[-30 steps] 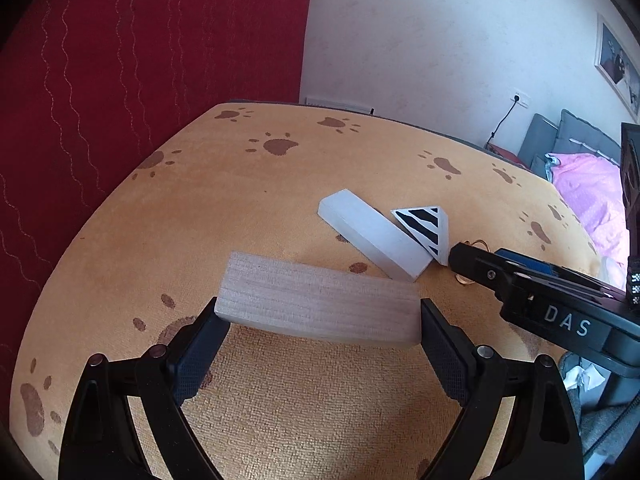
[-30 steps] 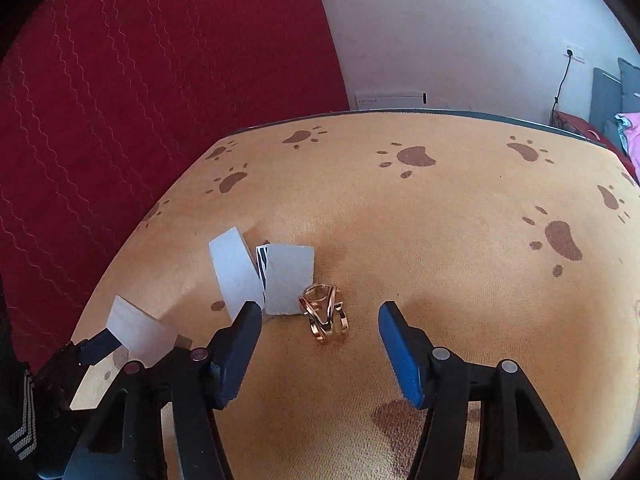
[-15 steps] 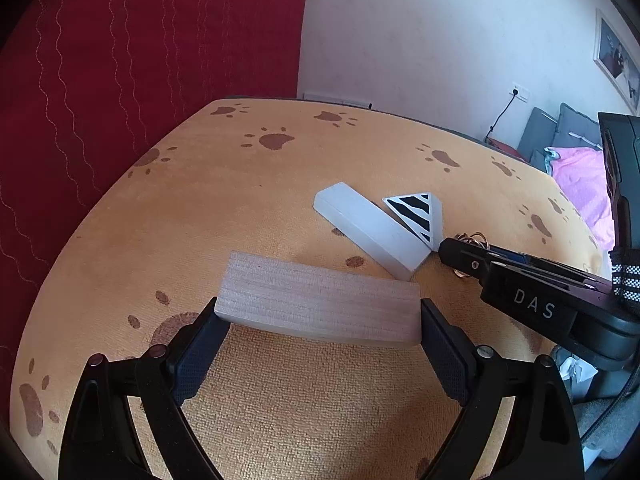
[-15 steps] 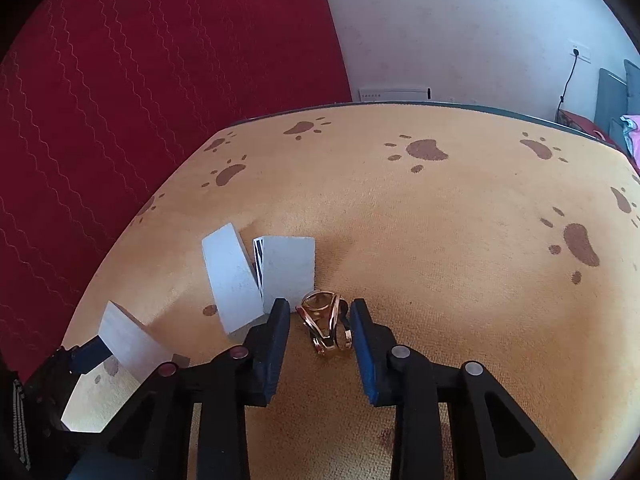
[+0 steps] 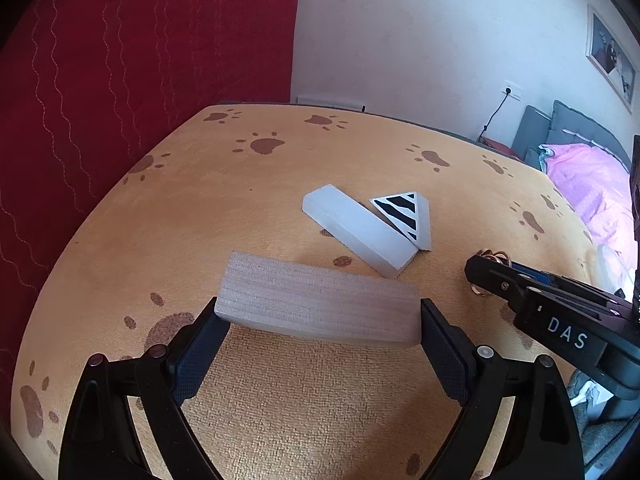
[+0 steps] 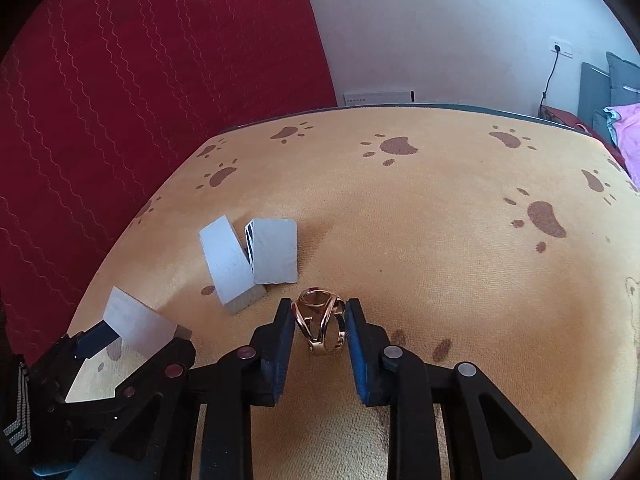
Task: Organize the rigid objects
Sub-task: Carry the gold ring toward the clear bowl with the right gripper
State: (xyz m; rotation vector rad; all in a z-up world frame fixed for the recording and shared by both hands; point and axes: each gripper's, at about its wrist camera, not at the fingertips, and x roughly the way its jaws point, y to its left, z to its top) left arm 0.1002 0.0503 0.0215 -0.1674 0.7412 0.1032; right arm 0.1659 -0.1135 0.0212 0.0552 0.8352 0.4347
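My left gripper (image 5: 320, 320) is shut on a long wooden block (image 5: 318, 304) and holds it crosswise just above the orange paw-print cloth (image 5: 200, 208). The block also shows in the right wrist view (image 6: 140, 324). My right gripper (image 6: 320, 322) is shut on a gold metal ring piece (image 6: 320, 326), its blue pads against both sides; it rests on or just above the cloth. In the left wrist view the right gripper (image 5: 486, 268) hides most of the ring (image 5: 494, 257). A white bar (image 5: 358, 234) and a zebra-striped wedge (image 5: 406, 216) lie side by side, touching.
The white bar (image 6: 228, 264) and the wedge (image 6: 274, 250) lie just left of and beyond the ring. A red curtain (image 6: 120, 100) hangs along the table's left edge. A white wall stands behind. A bed with pink bedding (image 5: 588, 184) lies to the right.
My right gripper moved forward over the gold ring and closed from wide open onto it. My left gripper kept its hold on the wooden block with little movement.
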